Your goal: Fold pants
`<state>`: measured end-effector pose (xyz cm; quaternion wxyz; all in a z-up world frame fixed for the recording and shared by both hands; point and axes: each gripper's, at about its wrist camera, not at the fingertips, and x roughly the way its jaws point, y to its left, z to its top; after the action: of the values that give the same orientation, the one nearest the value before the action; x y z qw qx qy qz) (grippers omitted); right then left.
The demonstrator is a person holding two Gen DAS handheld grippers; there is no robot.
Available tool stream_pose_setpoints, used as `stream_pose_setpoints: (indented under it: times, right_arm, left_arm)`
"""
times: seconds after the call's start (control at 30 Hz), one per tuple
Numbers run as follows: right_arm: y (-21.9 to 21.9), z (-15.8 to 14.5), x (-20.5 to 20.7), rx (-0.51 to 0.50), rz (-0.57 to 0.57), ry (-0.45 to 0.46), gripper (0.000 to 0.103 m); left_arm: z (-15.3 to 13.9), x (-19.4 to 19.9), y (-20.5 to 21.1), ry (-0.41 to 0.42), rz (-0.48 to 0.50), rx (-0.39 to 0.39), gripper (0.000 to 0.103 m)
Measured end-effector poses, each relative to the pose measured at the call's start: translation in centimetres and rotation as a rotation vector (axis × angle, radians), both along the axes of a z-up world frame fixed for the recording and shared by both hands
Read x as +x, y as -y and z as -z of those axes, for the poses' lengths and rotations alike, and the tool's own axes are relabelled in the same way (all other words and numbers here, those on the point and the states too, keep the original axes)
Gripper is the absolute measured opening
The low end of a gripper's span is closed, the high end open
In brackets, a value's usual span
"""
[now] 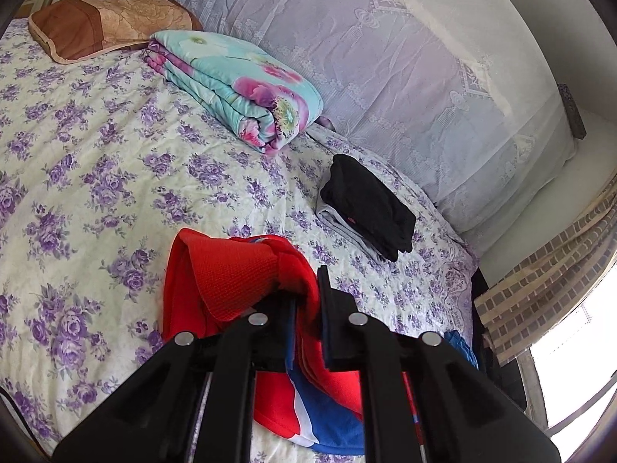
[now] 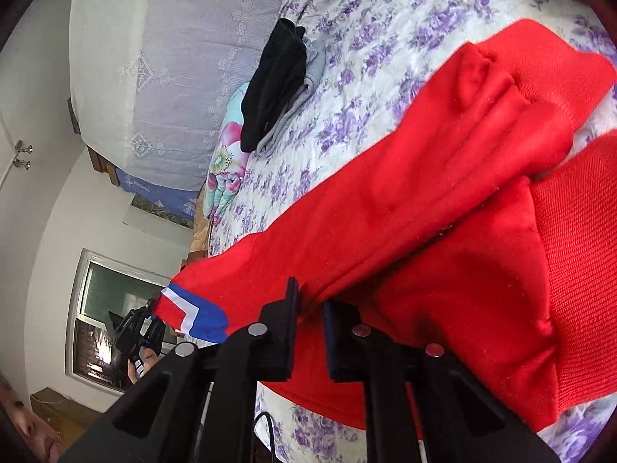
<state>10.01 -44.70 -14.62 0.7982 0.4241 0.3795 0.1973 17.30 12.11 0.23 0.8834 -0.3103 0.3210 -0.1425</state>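
Observation:
Red pants (image 1: 231, 274) with blue and white stripes lie bunched on the floral bedsheet (image 1: 96, 177). My left gripper (image 1: 308, 301) is shut on a fold of the red pants and holds it just above the bed. In the right wrist view the red pants (image 2: 424, 212) stretch across the bed, the striped end (image 2: 193, 314) at the left. My right gripper (image 2: 310, 308) has its jaws a little apart around the pants' lower edge, with red cloth between them. The left gripper (image 2: 137, 328) shows far off, at the striped end.
A stack of folded black and grey clothes (image 1: 366, 208) lies near the bed's far edge; it also shows in the right wrist view (image 2: 277, 85). A folded floral quilt (image 1: 239, 85) and a brown pillow (image 1: 104, 27) lie further up. A lace-covered headboard (image 1: 405, 77) borders the bed.

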Motion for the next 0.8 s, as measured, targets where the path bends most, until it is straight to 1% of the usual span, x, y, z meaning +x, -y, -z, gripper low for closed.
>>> stream_pose_setpoints:
  times: [0.1, 0.2, 0.27, 0.33, 0.37, 0.4, 0.43, 0.47, 0.5, 0.53, 0.57, 0.6, 0.67, 0.7, 0.8]
  right_arm:
    - [0.5, -1.7, 0.8, -0.013, 0.016, 0.053, 0.008]
    - [1.6, -3.6, 3.5, -0.036, 0.039, 0.085, 0.008]
    - [2.5, -4.7, 6.4, -0.076, 0.068, 0.098, 0.008]
    - [3.9, -5.4, 10.2, -0.110, 0.121, 0.096, 0.008]
    - [4.8, -5.5, 12.2, -0.124, 0.158, 0.089, 0.008]
    - [5.9, -5.5, 14.1, -0.142, 0.205, 0.067, 0.012]
    - [6.7, -5.2, 15.6, -0.147, 0.231, 0.036, 0.020]
    - [7.5, -4.9, 16.5, -0.121, 0.247, 0.005, 0.032]
    - [7.8, -4.5, 16.6, -0.082, 0.268, -0.008, 0.050]
    - [7.7, -4.4, 16.3, -0.051, 0.270, 0.003, 0.053]
    - [7.2, -4.4, 15.9, -0.058, 0.244, 0.014, 0.053]
    - [6.5, -4.4, 15.3, -0.088, 0.215, 0.019, 0.054]
    - [5.4, -4.1, 14.0, -0.139, 0.190, 0.001, 0.058]
    - [5.0, -3.7, 13.2, -0.143, 0.172, -0.012, 0.061]
    - [3.9, -2.6, 10.9, -0.131, 0.132, -0.036, 0.063]
  left_arm:
    - [-0.4, 1.6, 0.6, -0.001, 0.005, 0.018, 0.009]
    - [-0.9, 4.3, 1.4, -0.010, 0.010, 0.051, 0.009]
    - [-1.0, 7.4, 1.9, -0.036, 0.015, 0.071, 0.009]
    - [-0.7, 11.2, 2.5, -0.075, 0.020, 0.086, 0.011]
    - [-0.3, 13.7, 3.0, -0.110, 0.026, 0.109, 0.015]
    - [0.5, 15.8, 3.3, -0.150, 0.028, 0.125, 0.026]
    - [1.6, 17.8, 3.5, -0.207, 0.037, 0.132, 0.031]
    - [2.8, 19.1, 3.5, -0.265, 0.041, 0.130, 0.036]
    - [3.7, 19.6, 3.3, -0.312, 0.038, 0.120, 0.040]
    - [4.4, 19.5, 3.1, -0.333, 0.039, 0.104, 0.041]
    - [4.6, 18.8, 2.8, -0.323, 0.046, 0.090, 0.047]
    - [4.6, 17.8, 2.4, -0.304, 0.049, 0.096, 0.054]
    - [4.2, 15.5, 1.7, -0.273, 0.027, 0.151, 0.058]
    - [4.0, 14.3, 1.3, -0.260, 0.019, 0.171, 0.059]
    - [3.7, 10.6, -0.4, -0.251, 0.015, 0.179, 0.061]
